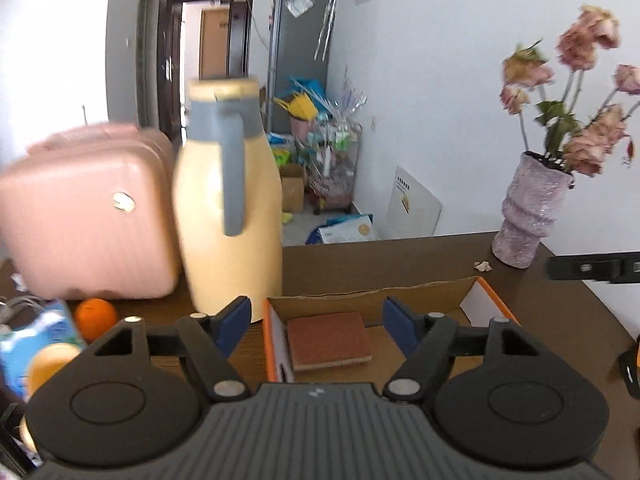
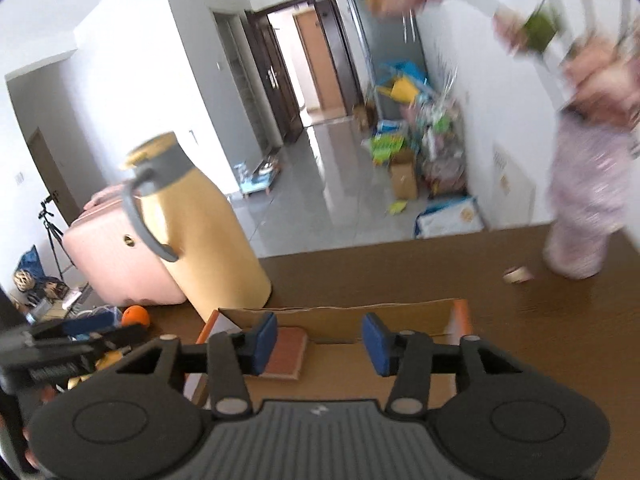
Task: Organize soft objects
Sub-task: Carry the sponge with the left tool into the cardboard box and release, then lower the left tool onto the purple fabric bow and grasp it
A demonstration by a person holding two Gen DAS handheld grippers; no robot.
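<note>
An open cardboard box (image 1: 416, 296) with orange edges sits on the brown table; it also shows in the right wrist view (image 2: 336, 316). A reddish-brown sponge block (image 1: 328, 340) lies flat inside it at the left, seen too in the right wrist view (image 2: 286, 350). My left gripper (image 1: 316, 326) is open and empty, held above the box with the sponge between its blue pads. My right gripper (image 2: 320, 344) is open and empty above the same box. The right gripper's tip (image 1: 592, 267) shows at the right edge of the left wrist view. The left gripper (image 2: 76, 340) shows at the left of the right wrist view.
A yellow thermos jug (image 1: 228, 200) and a pink case (image 1: 84, 216) stand behind the box at the left. An orange (image 1: 95, 317) and a blue packet (image 1: 36, 340) lie left of it. A vase of dried flowers (image 1: 528, 216) stands at the table's far right, near a small scrap (image 1: 483, 266).
</note>
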